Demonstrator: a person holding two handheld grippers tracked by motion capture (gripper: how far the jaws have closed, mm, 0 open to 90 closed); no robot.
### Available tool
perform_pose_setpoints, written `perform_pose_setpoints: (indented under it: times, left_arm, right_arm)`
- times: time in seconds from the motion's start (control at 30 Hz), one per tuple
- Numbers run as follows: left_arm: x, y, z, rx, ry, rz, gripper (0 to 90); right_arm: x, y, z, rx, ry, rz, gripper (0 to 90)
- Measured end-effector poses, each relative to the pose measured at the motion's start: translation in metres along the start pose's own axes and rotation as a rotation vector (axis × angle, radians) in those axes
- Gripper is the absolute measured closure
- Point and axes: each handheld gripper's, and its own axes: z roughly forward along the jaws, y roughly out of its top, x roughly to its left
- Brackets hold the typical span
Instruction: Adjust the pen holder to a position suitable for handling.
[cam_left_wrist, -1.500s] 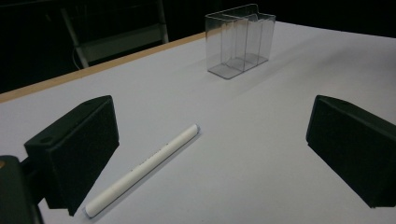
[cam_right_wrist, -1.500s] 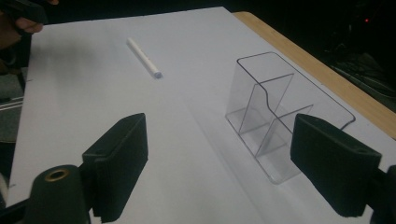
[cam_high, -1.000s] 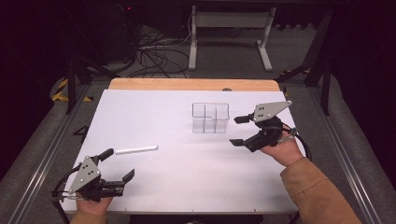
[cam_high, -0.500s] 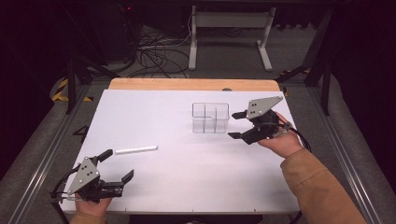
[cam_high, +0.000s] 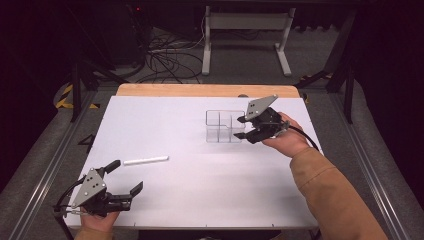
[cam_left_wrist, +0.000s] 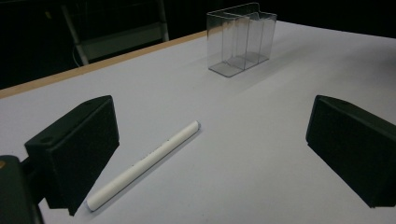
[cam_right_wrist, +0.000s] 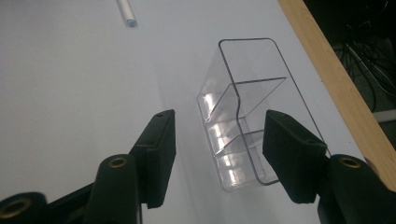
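I see a broad white tabletop (cam_high: 200, 200) with a strip of pale wood along its far edge (cam_high: 200, 90). Beyond it the room falls dark. A grey carpeted floor (cam_high: 30, 185) runs down both sides, crossed by metal rails (cam_high: 45, 165). At the back stands a light grey metal frame on two feet (cam_high: 245, 22), with a tangle of black cables (cam_high: 165, 57) beside it. Yellow-and-black hazard tape (cam_high: 65, 95) marks the floor at left.
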Motion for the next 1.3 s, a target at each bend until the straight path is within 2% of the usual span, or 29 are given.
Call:
perform_pose_setpoints:
  times: [0.1,0.4,0.77,1.1,1.3]
  left_arm:
    - [0.000,0.000,0.000,0.001,-0.001,-0.001,3.3]
    - [0.001,0.000,-0.001,-0.001,-0.002,-0.004,3.3]
    - [0.001,0.000,0.000,-0.002,-0.003,-0.005,3.3]
    - [0.001,0.000,0.000,0.002,-0.009,-0.004,3.3]
    - [0.002,-0.001,0.000,-0.001,-0.010,-0.005,3.3]
  right_arm:
    - [-0.004,0.002,0.008,0.006,0.005,0.001,46.1]
    - [-0.015,0.003,0.031,0.008,0.035,0.046,48.2]
    - [-0.023,-0.001,0.056,0.051,0.053,0.058,51.2]
    - [-0.023,0.002,0.075,0.100,0.064,0.052,53.7]
    - [-0.021,0.009,0.086,0.139,0.060,0.029,55.6]
